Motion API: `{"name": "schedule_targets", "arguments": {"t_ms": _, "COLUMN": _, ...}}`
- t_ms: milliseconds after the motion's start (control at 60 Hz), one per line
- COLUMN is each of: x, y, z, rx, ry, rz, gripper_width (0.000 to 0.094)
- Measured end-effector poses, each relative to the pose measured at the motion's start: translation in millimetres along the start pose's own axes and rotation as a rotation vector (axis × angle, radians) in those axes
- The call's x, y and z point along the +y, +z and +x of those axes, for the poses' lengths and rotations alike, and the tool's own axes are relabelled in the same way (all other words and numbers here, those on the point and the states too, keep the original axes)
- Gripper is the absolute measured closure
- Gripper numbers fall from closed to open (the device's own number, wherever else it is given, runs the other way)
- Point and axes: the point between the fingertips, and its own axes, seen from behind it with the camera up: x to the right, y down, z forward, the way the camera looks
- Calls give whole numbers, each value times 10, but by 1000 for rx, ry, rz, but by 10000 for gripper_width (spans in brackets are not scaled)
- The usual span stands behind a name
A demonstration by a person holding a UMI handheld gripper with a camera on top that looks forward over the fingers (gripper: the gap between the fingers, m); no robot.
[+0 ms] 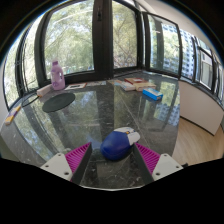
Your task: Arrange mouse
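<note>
1. Mouse [118,146], blue and white, is lying on the glass table [95,115] close to its near edge, between the two fingers of the gripper [113,158] and slightly ahead of their tips.
2. Its long axis seems to be running obliquely, the blue end pointing toward the left finger.
3. The fingers are standing spread, a gap showing at each side, so nothing is being pinched.
4. Far away, a purple bottle [58,74] and a dark round mat [58,101] are resting near the left far corner.
</note>
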Motion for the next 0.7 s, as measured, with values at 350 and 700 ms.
{"name": "schedule_targets", "arguments": {"t_ms": 350, "x": -240, "y": 498, "z": -75, "rx": -26, "ry": 34, "rz": -19, "gripper_width": 169}}
{"name": "schedule_targets", "arguments": {"t_ms": 700, "x": -305, "y": 630, "z": -56, "rx": 45, "ry": -28, "rz": -33, "gripper_width": 515}}
